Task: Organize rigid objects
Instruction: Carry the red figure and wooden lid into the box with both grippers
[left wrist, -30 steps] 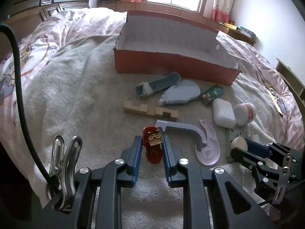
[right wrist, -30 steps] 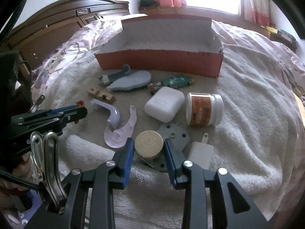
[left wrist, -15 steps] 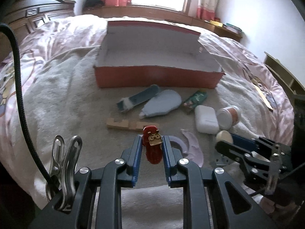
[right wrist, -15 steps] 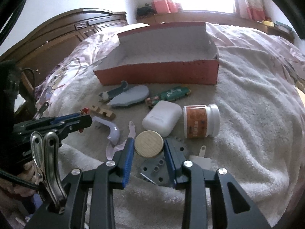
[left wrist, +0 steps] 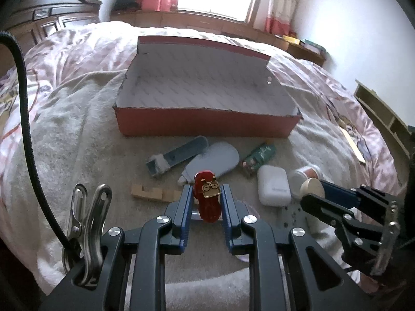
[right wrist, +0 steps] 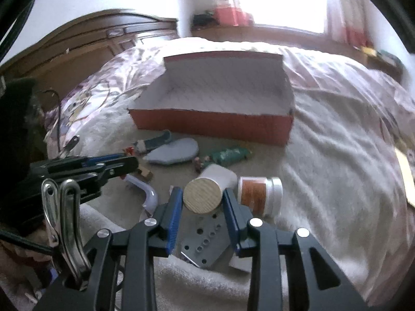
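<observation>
My left gripper [left wrist: 206, 197] is shut on a small red toy [left wrist: 207, 199] with a brass owl face, held clear above the towel. My right gripper [right wrist: 202, 199] is shut on a round wooden disc [right wrist: 202, 198], also lifted off the bed; the disc [left wrist: 311, 185] shows at the right in the left wrist view. Beyond both stands an open red cardboard box [left wrist: 207, 124] with a white inside [right wrist: 215, 96]; nothing shows in it. The left gripper [right wrist: 127, 161] reaches in from the left of the right wrist view.
On the grey towel lie a wooden block [left wrist: 150, 194], a blue-grey flat tool [left wrist: 179, 156], a pale blue pad [left wrist: 215, 160], a green packet [left wrist: 259, 156], a white case [left wrist: 273, 185], an orange-labelled jar [right wrist: 259, 198], a lilac handle [right wrist: 147, 193] and a grey drilled plate [right wrist: 205, 243].
Both grippers have risen with their loads; the toy and the disc sit higher over the scattered items, and the box looks nearer to centre.
</observation>
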